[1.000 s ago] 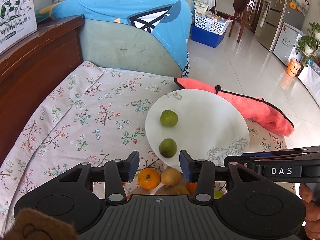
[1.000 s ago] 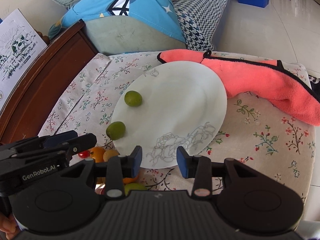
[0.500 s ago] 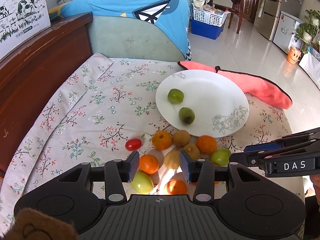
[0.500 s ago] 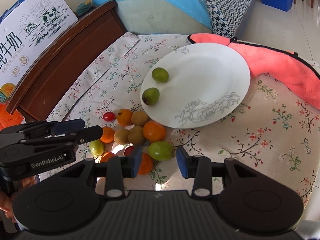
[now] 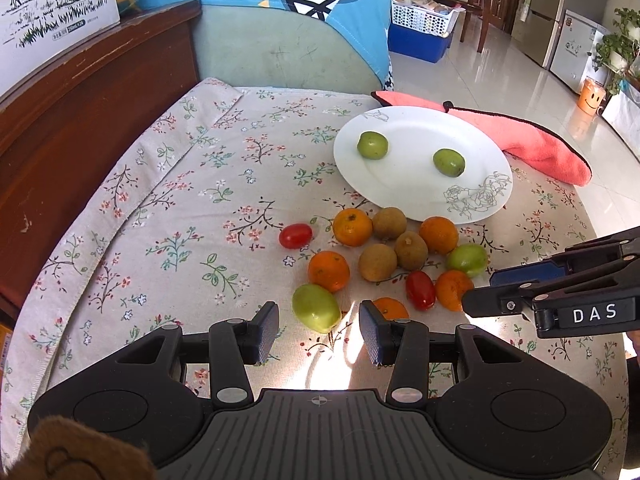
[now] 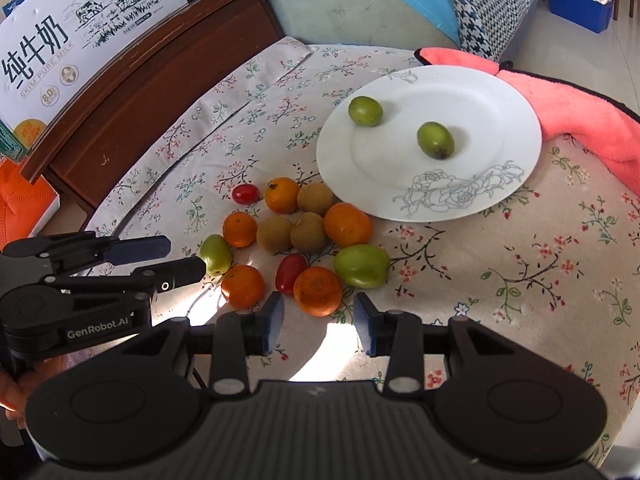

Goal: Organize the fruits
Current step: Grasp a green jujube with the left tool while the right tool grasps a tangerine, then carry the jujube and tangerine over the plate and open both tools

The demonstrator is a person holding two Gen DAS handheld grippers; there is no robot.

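A white plate [image 5: 400, 184] [image 6: 500, 112] holds two green fruits [image 5: 372, 145] [image 5: 449, 162]. In front of it lies a cluster of several oranges [image 5: 352, 227], brown kiwis [image 5: 377, 262], green fruits and two red tomatoes [image 5: 295, 235] [image 6: 291, 273] on the flowered cloth. My left gripper [image 5: 319, 332] is open and empty, just short of a green fruit [image 5: 316, 307] [image 6: 215, 255]. My right gripper [image 6: 319, 323] is open and empty, just short of an orange [image 6: 317, 290], with another green fruit [image 6: 362, 266] beside it.
A pink towel [image 5: 532, 146] [image 6: 580, 112] lies behind the plate at the right. A wooden headboard [image 5: 80, 92] runs along the left, with a milk carton box [image 6: 72, 28] on it. A sofa with a blue cushion [image 5: 304, 4] stands behind the table.
Both grippers have pulled back toward me and away from the plate, so the fruit cluster has come into full view. One green fruit on the plate sits nearer the plate's middle.
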